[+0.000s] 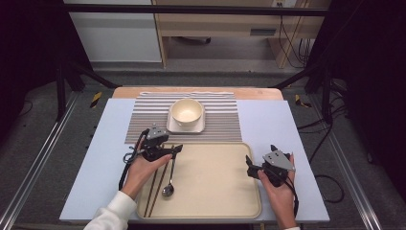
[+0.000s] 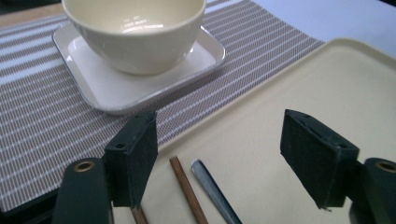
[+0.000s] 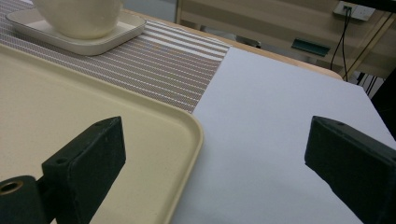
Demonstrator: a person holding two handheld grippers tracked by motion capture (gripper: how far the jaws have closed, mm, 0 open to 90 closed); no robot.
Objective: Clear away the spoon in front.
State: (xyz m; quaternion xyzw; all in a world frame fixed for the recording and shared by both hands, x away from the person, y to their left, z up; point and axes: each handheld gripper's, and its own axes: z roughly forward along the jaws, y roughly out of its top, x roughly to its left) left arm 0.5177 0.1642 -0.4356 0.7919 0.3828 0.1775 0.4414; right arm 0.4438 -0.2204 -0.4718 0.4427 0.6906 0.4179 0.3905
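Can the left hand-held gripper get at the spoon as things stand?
Probably yes. The left hand-held gripper is open just above the spoon handle on the tray; only the chopsticks lie close beside it.

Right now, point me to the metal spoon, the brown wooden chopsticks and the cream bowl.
metal spoon [image 1: 168, 189], high view, on its bowl end, lying in the tray.
brown wooden chopsticks [image 2: 187, 190], left gripper view, on one stick's shaft.
cream bowl [image 1: 186, 114], high view, on its inside wall.
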